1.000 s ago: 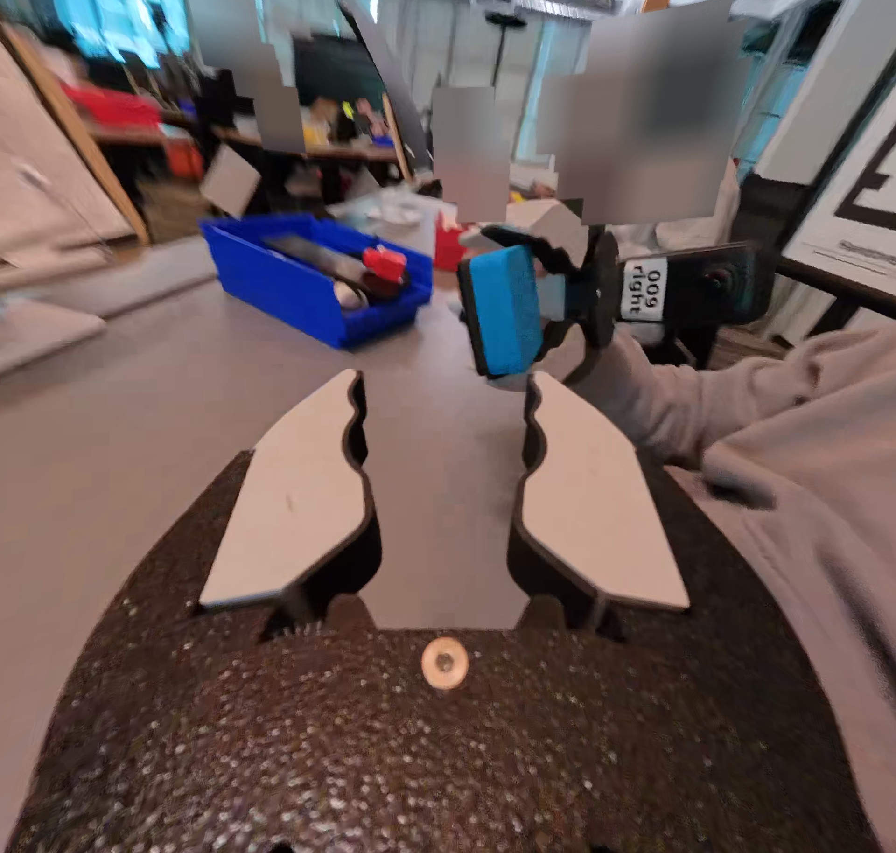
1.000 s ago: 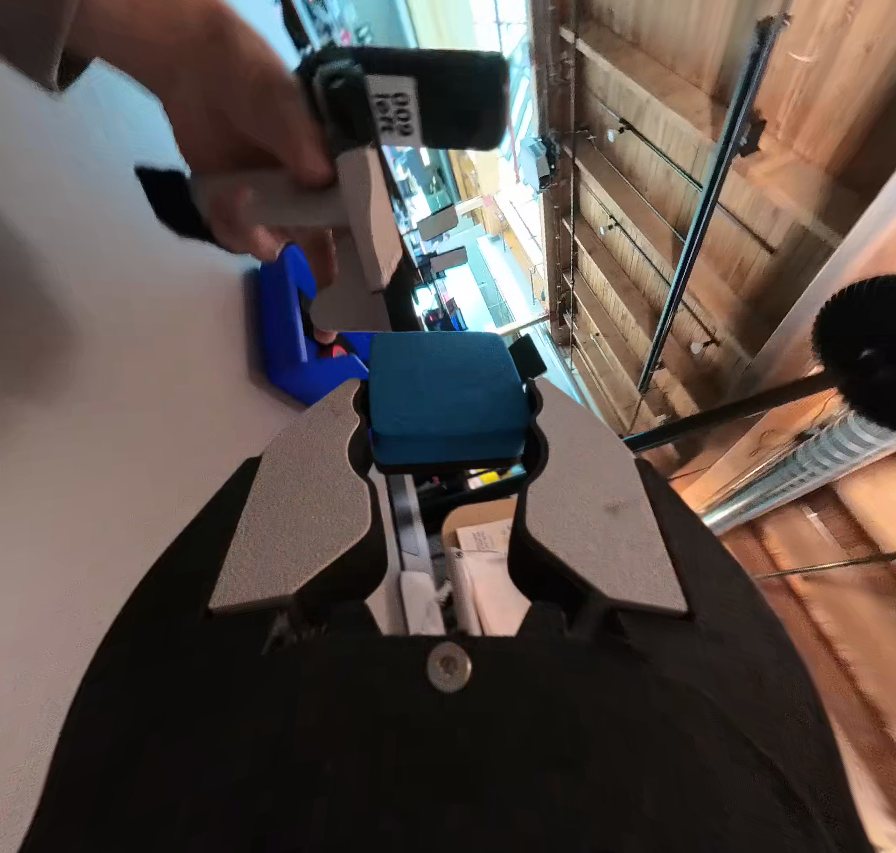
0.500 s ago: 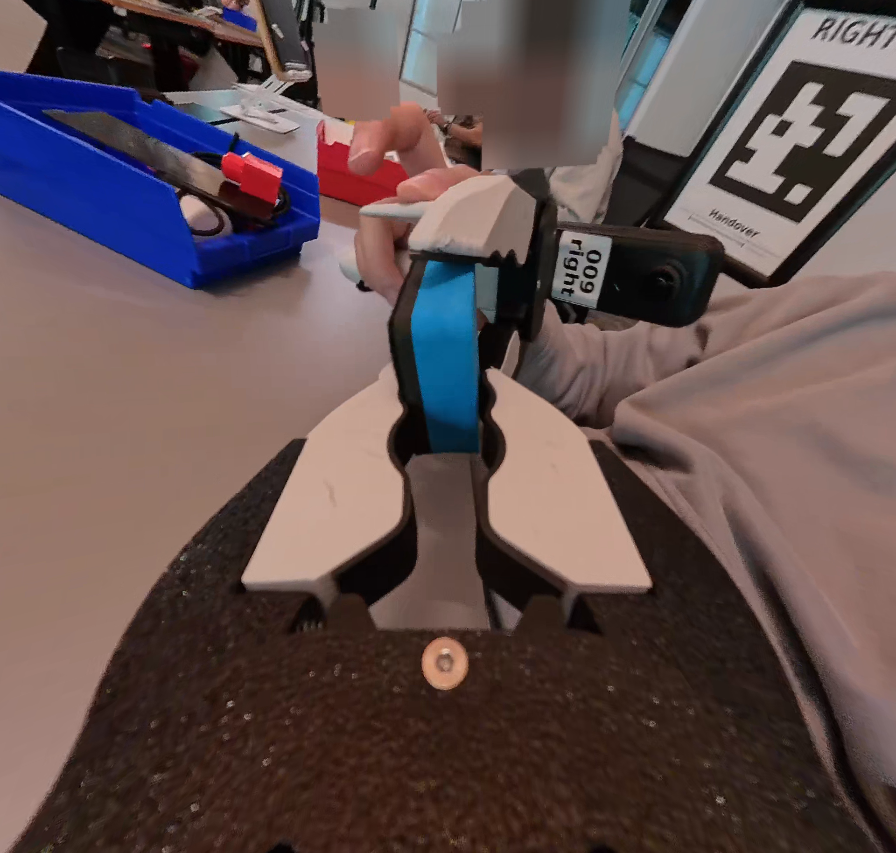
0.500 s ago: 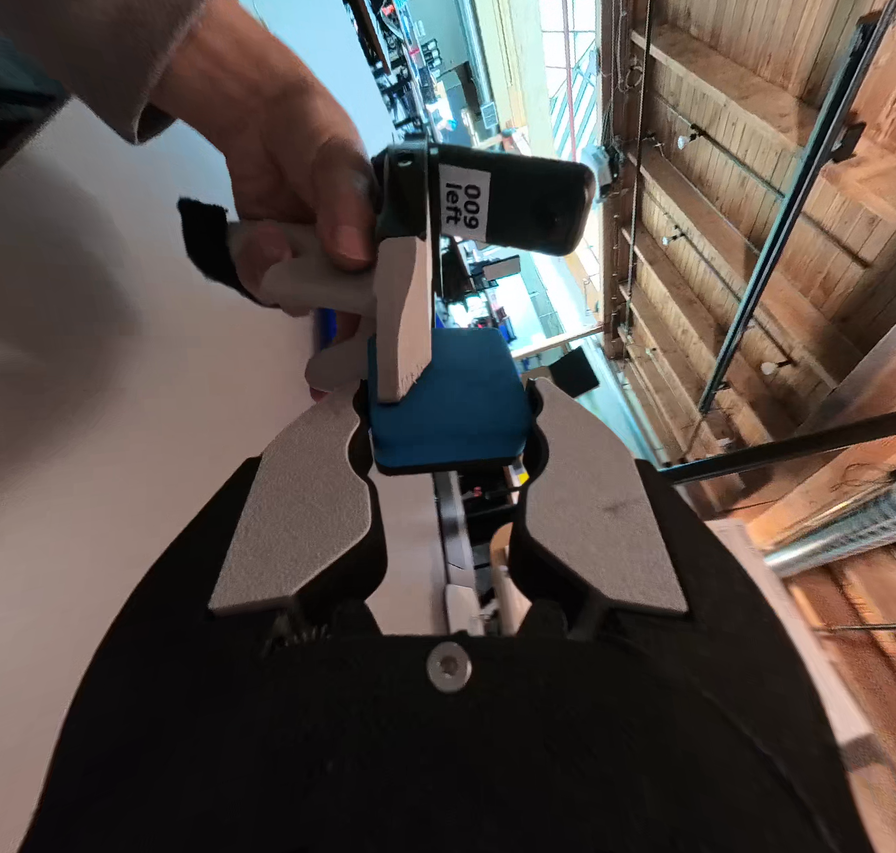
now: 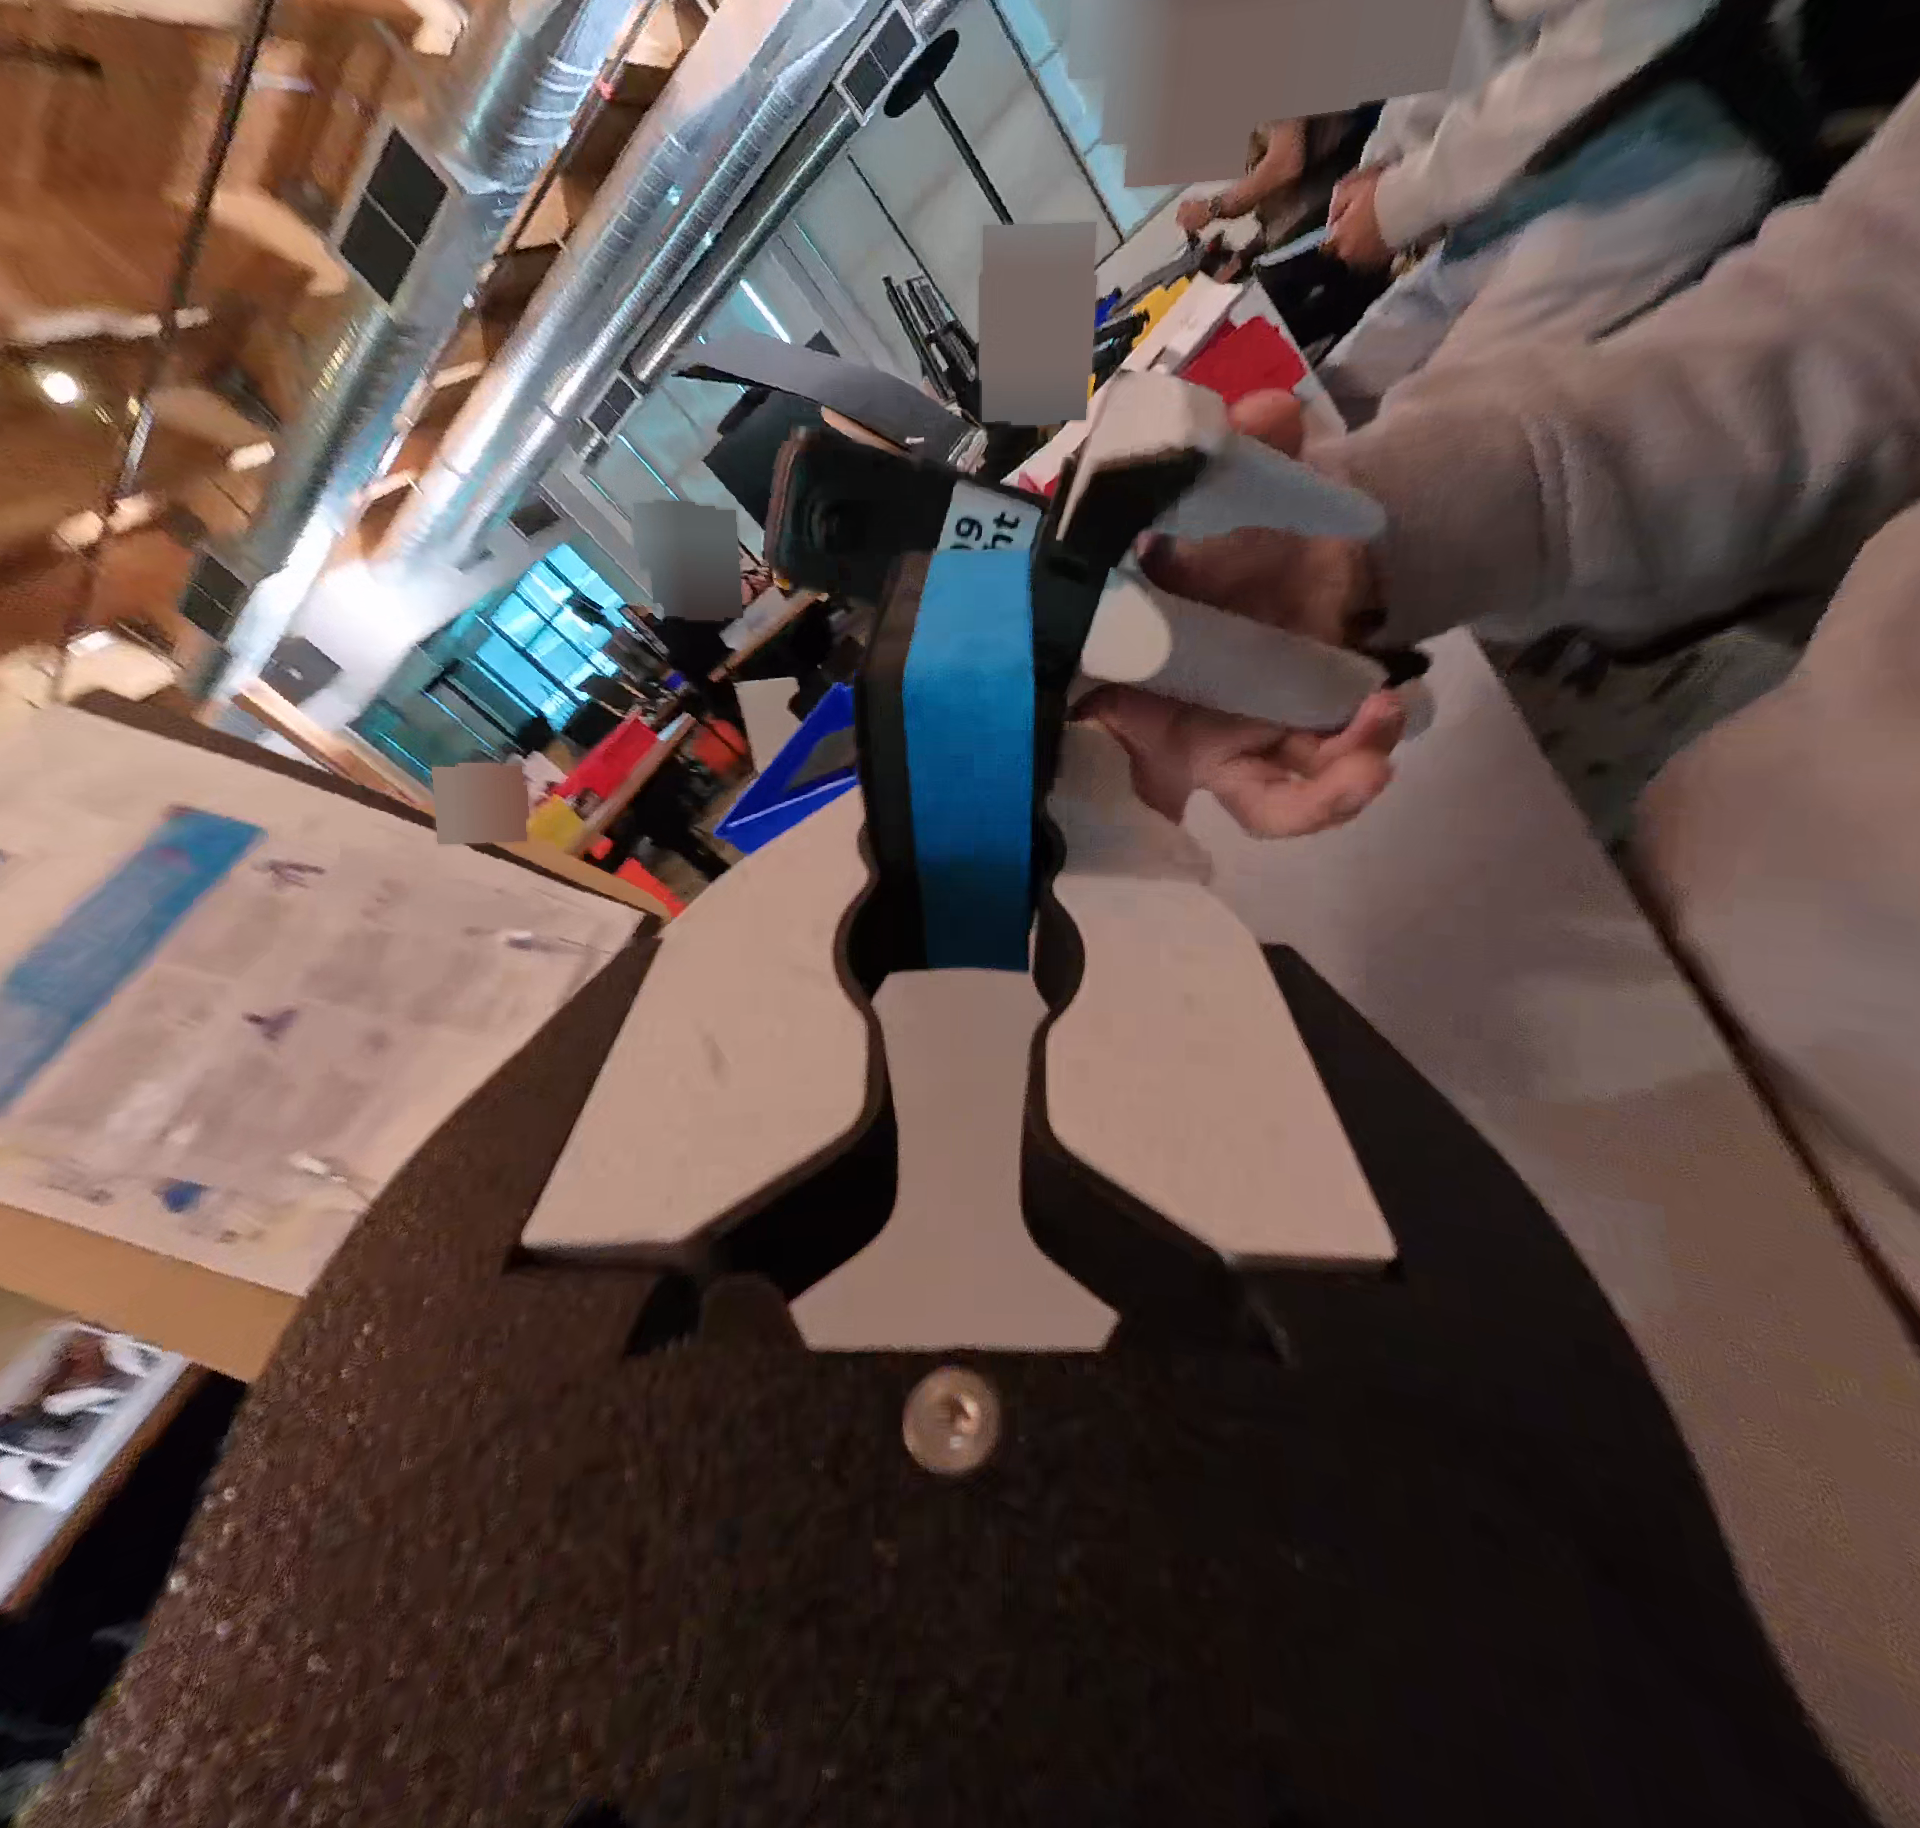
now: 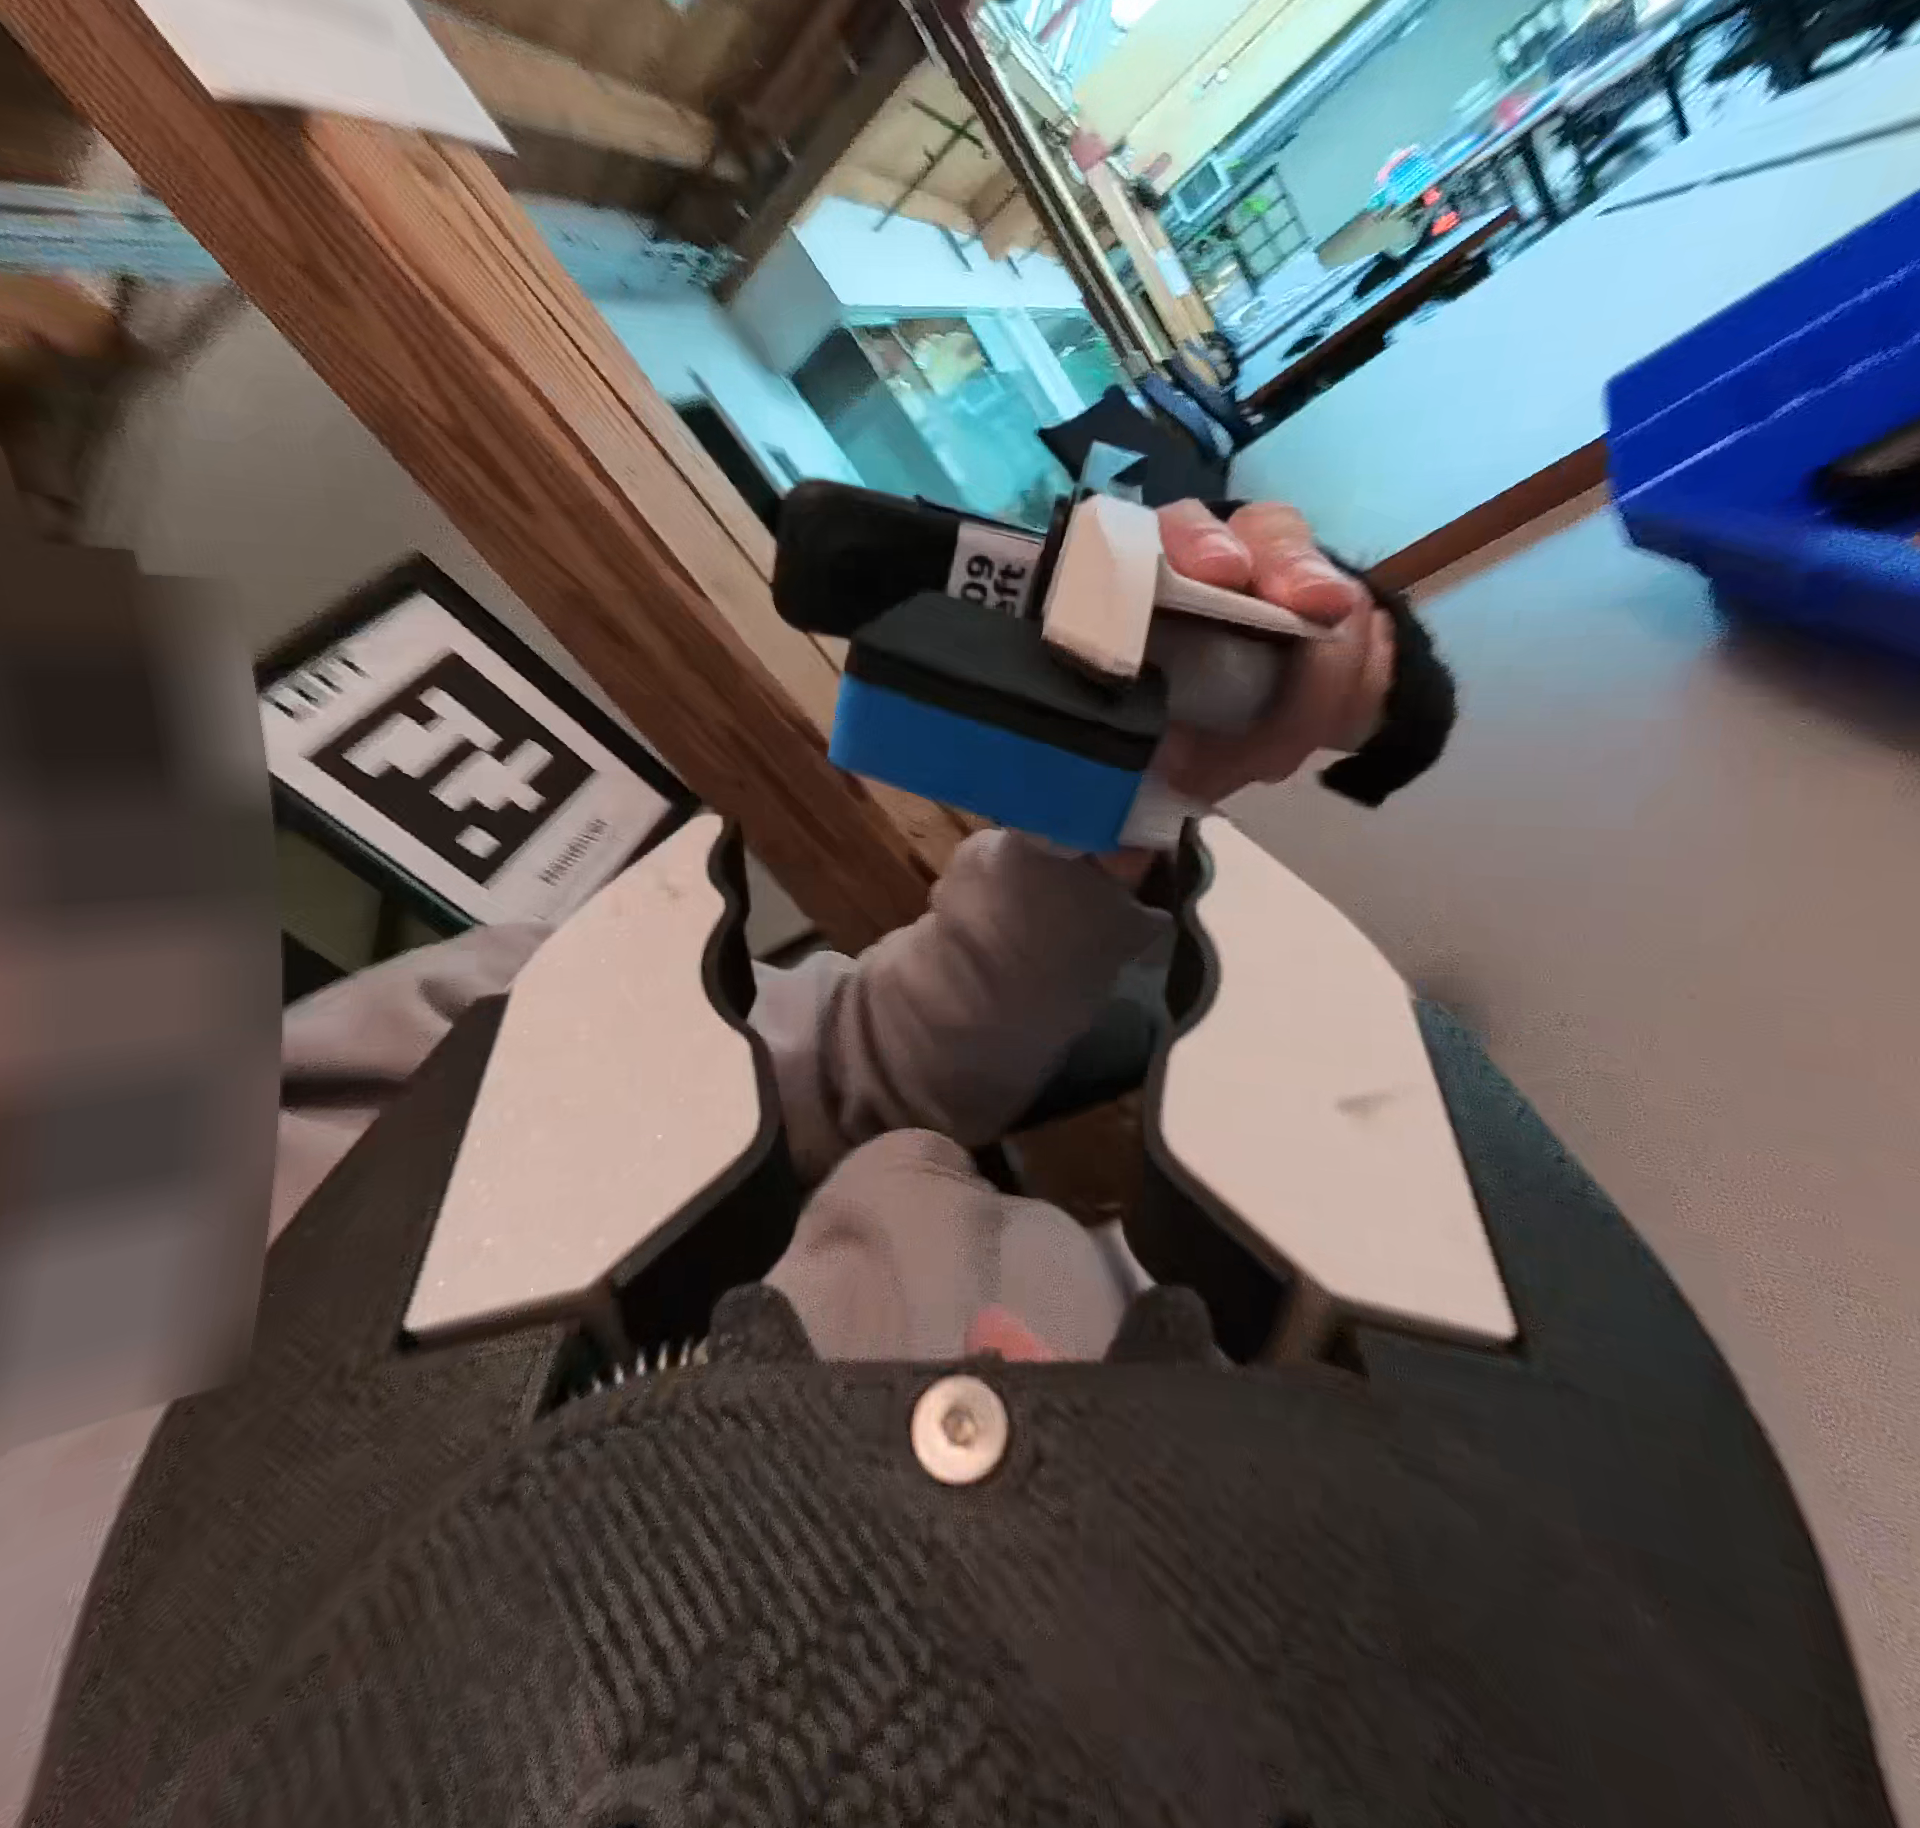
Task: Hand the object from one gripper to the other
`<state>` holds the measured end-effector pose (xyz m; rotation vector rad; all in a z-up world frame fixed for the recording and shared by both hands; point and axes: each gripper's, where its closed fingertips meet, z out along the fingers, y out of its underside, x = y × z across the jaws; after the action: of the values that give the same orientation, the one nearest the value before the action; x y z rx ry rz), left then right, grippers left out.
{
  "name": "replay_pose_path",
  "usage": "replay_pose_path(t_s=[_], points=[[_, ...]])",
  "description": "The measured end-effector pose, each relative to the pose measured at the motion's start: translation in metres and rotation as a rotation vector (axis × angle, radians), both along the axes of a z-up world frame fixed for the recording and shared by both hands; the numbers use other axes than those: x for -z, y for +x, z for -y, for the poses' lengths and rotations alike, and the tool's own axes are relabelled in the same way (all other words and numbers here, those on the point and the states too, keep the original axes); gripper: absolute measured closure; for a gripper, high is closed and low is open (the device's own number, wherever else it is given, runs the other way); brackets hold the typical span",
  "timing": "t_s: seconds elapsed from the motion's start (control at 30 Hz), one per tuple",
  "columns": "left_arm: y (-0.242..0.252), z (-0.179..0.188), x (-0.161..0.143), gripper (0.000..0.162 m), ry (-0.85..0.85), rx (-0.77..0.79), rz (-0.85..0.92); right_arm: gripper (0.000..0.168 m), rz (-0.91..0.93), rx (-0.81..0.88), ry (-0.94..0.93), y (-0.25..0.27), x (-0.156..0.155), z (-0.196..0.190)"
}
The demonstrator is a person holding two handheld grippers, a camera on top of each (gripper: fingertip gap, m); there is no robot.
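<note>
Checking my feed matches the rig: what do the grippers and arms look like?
The left gripper and right gripper have pale grey fingers with wavy black edges, textured black bodies, a silver screw. Grey sleeves; black wrist strap.

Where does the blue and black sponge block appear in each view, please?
Left wrist view: sponge block at centre, edge-on, clamped in the left tongs.
Right wrist view: above centre, held by the far tongs; right tongs open.
Shared landmark: blue bin.
</note>
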<state>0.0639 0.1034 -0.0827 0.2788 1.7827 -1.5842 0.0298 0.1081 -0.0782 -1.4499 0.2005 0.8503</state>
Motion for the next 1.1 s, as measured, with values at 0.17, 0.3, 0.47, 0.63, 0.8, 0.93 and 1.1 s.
replay_pose_path(t_s=[0.17,0.3,0.47,0.63,0.8,0.93,1.1], points=[[0.000,0.006,0.010,0.139,0.080,-0.009,0.066,0.094,-0.080,-0.044,-0.004,0.000,0.005,-0.003],[0.000,0.013,0.018,0.139,0.136,-0.018,0.093,0.105,-0.093,-0.048,-0.012,0.000,0.009,-0.005],[0.004,0.013,0.021,0.139,0.152,-0.042,0.101,0.108,0.002,0.002,-0.036,0.003,0.015,-0.008],[0.027,-0.004,0.031,0.107,0.160,-0.205,-0.062,0.108,0.468,0.320,-0.206,0.039,0.034,-0.008],[0.049,-0.015,0.033,0.101,0.022,-0.362,-0.462,0.108,1.236,0.870,-0.522,0.113,0.032,0.031],[0.053,0.012,0.027,0.091,-0.170,-0.346,-0.703,0.108,1.723,0.895,-0.694,0.115,0.038,0.029],[0.059,0.019,0.048,0.089,-0.087,-0.422,-0.701,0.108,1.942,0.823,-0.727,0.100,0.047,0.013]])
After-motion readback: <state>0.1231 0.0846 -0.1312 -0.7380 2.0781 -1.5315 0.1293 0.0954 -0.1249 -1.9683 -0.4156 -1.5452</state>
